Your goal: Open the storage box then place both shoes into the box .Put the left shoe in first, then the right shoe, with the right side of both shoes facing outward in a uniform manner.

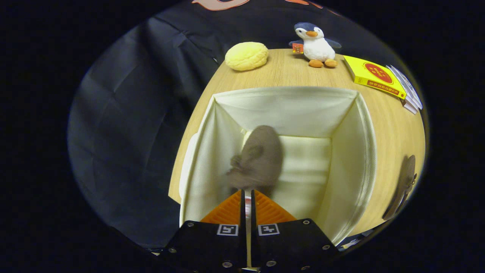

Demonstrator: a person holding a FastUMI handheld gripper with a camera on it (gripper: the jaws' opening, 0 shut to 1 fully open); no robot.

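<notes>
An open cream fabric storage box [352,151] stands on the wooden table [394,129], seen from above. My gripper [248,195] hangs over the box's near wall, shut on the heel end of a brown shoe [261,155]. That shoe hangs inside the box, toe pointing to the far wall, and looks blurred. A second brown shoe [403,185] lies on the table to the right of the box, outside it.
Beyond the box on the table sit a yellow bun-shaped cushion [246,55], a plush penguin [315,44] and a yellow book [373,76] with white booklets [409,91] beside it. The table's left edge runs close to the box, with black cloth below.
</notes>
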